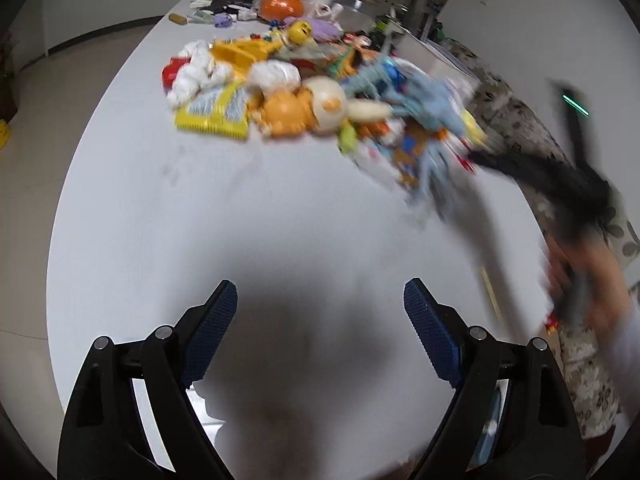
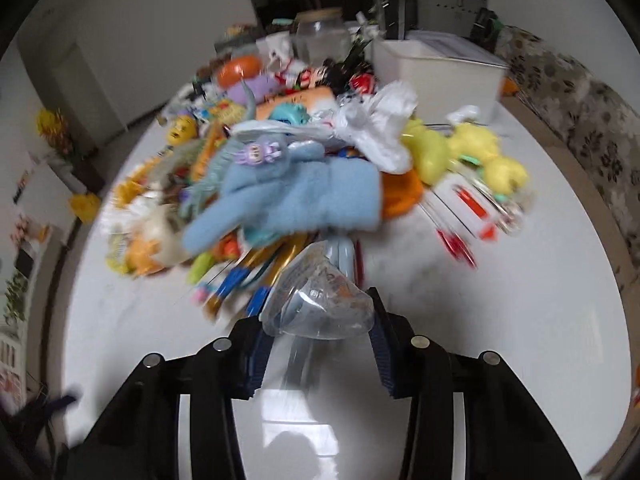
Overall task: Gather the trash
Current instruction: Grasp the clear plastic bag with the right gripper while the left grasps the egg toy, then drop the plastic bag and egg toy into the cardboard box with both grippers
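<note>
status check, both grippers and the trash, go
Left gripper open, empty, over bare table. Right gripper shut on clear plastic wrapper. Toy pile just ahead; blurred.

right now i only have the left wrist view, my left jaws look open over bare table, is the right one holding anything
Observer: Yes. The right gripper is closed on a crumpled clear plastic wrapper, seen in the right wrist view.

Operator: what's just ahead of it

Observer: A light blue fuzzy glove lies on the pile, right behind the wrapper.

Operator: any bin over there for the trash

Observer: A white box stands at the far side of the table, past the pile. I cannot tell what it is for.

Operator: anything to the right of the pile

Observer: Yellow plastic toys and a red and white packet, apart from the glove.
</note>
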`<state>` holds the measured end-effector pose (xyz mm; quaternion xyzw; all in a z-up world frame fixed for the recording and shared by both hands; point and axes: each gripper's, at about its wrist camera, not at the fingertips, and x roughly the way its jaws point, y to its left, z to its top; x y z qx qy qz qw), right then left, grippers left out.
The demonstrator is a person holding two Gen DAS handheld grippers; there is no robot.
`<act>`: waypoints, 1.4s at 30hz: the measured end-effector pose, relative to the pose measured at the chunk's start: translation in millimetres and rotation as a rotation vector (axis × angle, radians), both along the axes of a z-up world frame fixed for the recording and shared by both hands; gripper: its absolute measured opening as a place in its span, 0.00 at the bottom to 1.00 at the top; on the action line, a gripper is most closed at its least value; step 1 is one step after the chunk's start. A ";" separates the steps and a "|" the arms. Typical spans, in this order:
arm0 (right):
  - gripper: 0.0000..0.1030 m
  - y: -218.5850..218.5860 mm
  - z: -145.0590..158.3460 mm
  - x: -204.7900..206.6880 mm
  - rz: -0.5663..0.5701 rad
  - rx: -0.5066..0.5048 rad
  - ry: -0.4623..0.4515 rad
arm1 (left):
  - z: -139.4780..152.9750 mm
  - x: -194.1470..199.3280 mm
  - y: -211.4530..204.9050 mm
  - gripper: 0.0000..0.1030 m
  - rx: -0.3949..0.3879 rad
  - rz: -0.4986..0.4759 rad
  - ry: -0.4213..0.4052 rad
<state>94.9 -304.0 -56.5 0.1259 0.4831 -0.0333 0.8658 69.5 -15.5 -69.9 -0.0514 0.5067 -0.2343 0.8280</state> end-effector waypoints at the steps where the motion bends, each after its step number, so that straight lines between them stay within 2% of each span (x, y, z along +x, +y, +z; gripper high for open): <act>1: 0.42 1.0 8.0 -19.6 -0.013 0.010 -0.014 | 0.5 16.6 -7.7 0.81 0.001 0.003 -0.013; 5: 0.43 12.4 25.8 -72.1 -0.048 0.045 -0.041 | 2.9 77.8 -47.5 0.81 0.061 0.014 -0.073; 8: 0.43 19.4 29.6 -98.2 -0.082 0.077 -0.043 | 2.1 124.6 -78.7 0.81 0.136 -0.010 -0.096; 10: 0.43 22.0 31.1 -114.7 -0.108 0.092 -0.041 | -3.9 151.0 -94.2 0.81 0.213 -0.010 -0.074; 13: 0.43 27.3 28.1 -125.3 -0.119 0.089 -0.028 | -16.9 180.9 -103.0 0.82 0.260 0.030 -0.009; 16: 0.43 31.0 24.1 -132.6 -0.121 0.094 -0.014 | -31.0 194.4 -95.7 0.84 0.238 0.095 0.094; 19: 0.43 35.3 21.7 -134.3 -0.110 0.102 -0.005 | -42.5 196.2 -82.1 0.79 0.132 0.156 0.189; 21: 0.43 38.9 23.9 -133.2 -0.094 0.097 -0.009 | -41.6 190.5 -79.2 0.78 0.130 0.162 0.182; 25: 0.43 41.7 31.7 -130.8 -0.069 0.101 -0.031 | -36.1 164.1 -67.2 0.78 0.064 0.141 0.198; 30: 0.43 44.9 44.7 -137.5 0.005 0.094 -0.055 | -1.1 100.9 -42.5 0.78 -0.022 0.098 0.144; 34: 0.43 44.5 43.3 -162.9 0.114 0.064 -0.029 | 31.0 9.1 -31.3 0.78 -0.037 0.017 0.076; 36: 0.43 41.6 37.2 -178.9 0.161 0.043 -0.005 | 35.7 -32.4 -29.1 0.78 -0.041 0.003 0.077; 39: 0.43 33.0 22.8 -207.4 0.220 0.034 0.039 | 28.8 -94.3 -29.6 0.78 -0.053 0.000 0.114; 42: 0.43 19.2 -1.5 -239.1 0.269 0.041 0.101 | 4.6 -159.9 -38.9 0.78 -0.032 -0.010 0.167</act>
